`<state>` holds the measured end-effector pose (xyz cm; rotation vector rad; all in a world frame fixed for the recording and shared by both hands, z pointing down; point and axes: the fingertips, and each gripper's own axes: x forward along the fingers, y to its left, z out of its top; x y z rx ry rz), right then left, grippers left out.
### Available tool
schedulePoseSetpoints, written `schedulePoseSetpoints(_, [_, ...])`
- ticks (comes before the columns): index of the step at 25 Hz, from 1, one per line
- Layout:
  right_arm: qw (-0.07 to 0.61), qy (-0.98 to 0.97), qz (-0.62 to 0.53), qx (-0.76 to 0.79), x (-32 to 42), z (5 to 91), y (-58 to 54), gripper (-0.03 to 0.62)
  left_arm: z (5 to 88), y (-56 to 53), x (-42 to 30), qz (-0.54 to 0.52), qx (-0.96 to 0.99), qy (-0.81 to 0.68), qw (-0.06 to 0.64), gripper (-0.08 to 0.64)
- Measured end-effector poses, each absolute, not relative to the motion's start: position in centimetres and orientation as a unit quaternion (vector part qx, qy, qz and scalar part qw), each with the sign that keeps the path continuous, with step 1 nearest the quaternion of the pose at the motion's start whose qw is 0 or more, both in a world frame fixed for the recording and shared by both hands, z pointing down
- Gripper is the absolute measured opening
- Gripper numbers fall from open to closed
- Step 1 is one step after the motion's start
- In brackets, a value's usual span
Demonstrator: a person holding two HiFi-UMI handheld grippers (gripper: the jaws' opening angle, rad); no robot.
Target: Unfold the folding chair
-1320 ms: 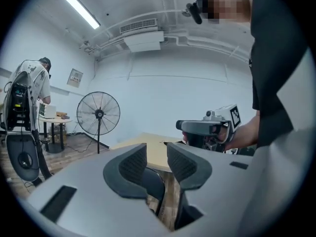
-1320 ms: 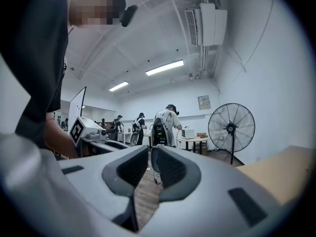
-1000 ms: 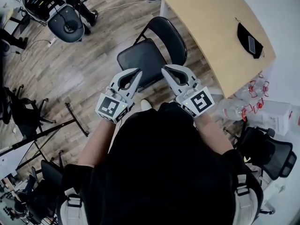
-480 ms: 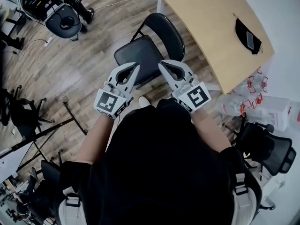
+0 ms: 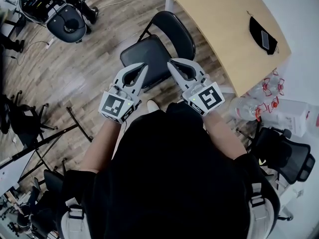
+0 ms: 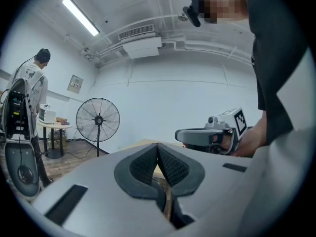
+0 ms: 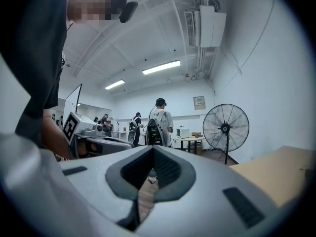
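Left tongs [image 5: 145, 65] clenched empty, right tongs [image 5: 170, 62] likewise, both above open folding chair [image 5: 147, 51], table [image 5: 224, 29] beside

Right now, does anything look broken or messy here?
Nothing looks broken. The folding chair stands open and upright by the wooden table. The left gripper and the right gripper are shut and empty. Only some clear bottles are bunched on the floor.

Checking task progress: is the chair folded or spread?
Spread: the folding chair stands with its seat flat and backrest up.
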<state>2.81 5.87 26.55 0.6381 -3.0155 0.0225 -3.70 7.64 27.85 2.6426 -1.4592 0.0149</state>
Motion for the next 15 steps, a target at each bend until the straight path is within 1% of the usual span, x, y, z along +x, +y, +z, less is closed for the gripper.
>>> schedulePoseSetpoints(15, [0.038,-0.981,0.021,0.191,2.4,27.1,6.7,0.001,28.9,8.2,-4.2,0.003,0.864,-0.496,0.084,-0.005])
